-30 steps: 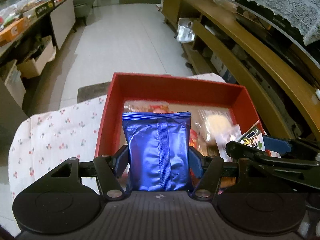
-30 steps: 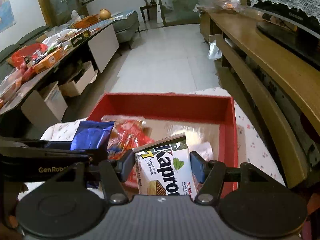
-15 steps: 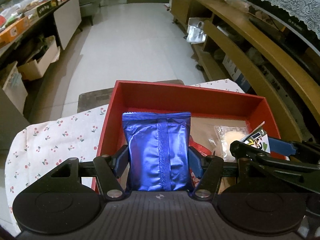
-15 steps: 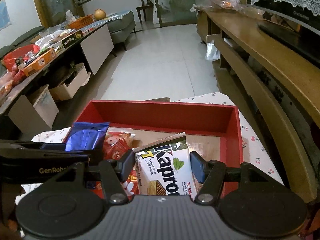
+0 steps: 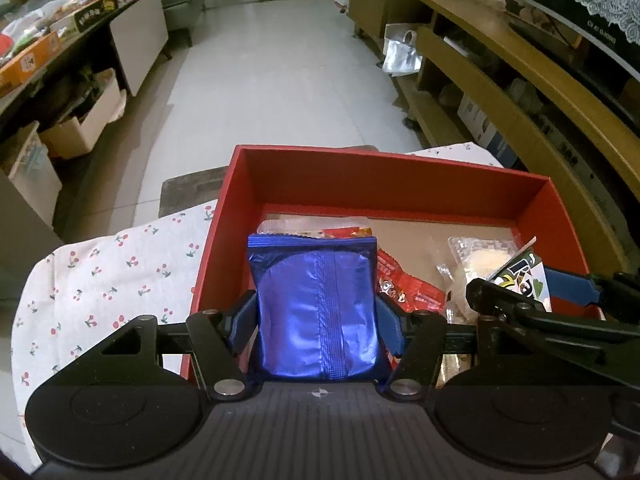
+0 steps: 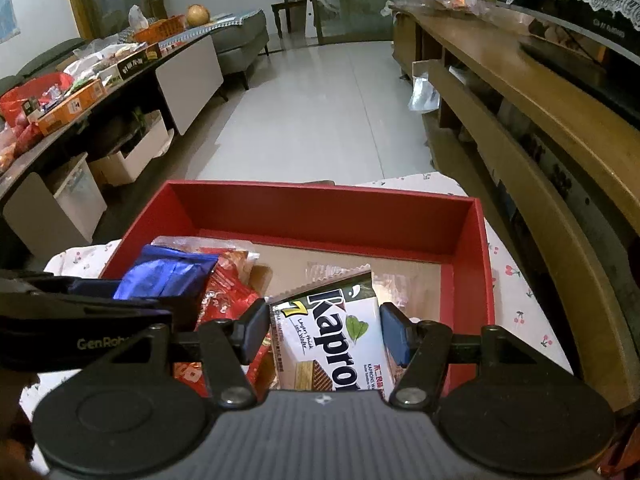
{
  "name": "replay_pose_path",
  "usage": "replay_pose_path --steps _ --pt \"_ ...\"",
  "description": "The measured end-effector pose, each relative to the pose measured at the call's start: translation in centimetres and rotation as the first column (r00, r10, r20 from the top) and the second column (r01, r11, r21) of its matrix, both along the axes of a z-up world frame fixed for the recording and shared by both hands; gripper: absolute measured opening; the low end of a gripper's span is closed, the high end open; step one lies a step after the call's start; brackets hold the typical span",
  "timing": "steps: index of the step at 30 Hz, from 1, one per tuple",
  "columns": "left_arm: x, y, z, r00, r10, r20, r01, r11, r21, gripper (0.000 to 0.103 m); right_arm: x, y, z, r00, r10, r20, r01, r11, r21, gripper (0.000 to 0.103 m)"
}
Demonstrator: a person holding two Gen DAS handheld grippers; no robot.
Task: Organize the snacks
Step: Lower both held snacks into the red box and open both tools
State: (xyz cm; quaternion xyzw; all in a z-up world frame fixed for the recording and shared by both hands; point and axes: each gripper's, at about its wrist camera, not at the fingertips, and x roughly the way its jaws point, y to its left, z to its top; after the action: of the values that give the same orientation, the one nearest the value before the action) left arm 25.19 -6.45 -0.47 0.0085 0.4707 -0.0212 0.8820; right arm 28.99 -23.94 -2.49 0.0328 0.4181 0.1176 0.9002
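Blue foil snack pack (image 5: 316, 308) clamped in the left gripper (image 5: 316, 322), hanging over the red box's (image 5: 384, 172) left side; right gripper (image 6: 324, 330) squeezes the Kapron wafer pack (image 6: 332, 336) above the box beside it, both over loose snacks

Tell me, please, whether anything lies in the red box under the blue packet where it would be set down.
Yes. The blue packet, clamped in the left gripper, hangs over the left part of the red box, where a red wrapper and a clear packet already lie. Bare floor shows only farther back.
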Motion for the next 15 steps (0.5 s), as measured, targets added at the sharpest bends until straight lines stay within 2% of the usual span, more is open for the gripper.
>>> replay_pose_path --steps 15 --pt "-0.04 -0.20 -0.10 1.000 -0.001 0.004 0.001 1.000 0.013 0.069 0.29 0.14 -0.35 1.000 -0.005 -0.006 0.005 1.000 -0.022 0.086"
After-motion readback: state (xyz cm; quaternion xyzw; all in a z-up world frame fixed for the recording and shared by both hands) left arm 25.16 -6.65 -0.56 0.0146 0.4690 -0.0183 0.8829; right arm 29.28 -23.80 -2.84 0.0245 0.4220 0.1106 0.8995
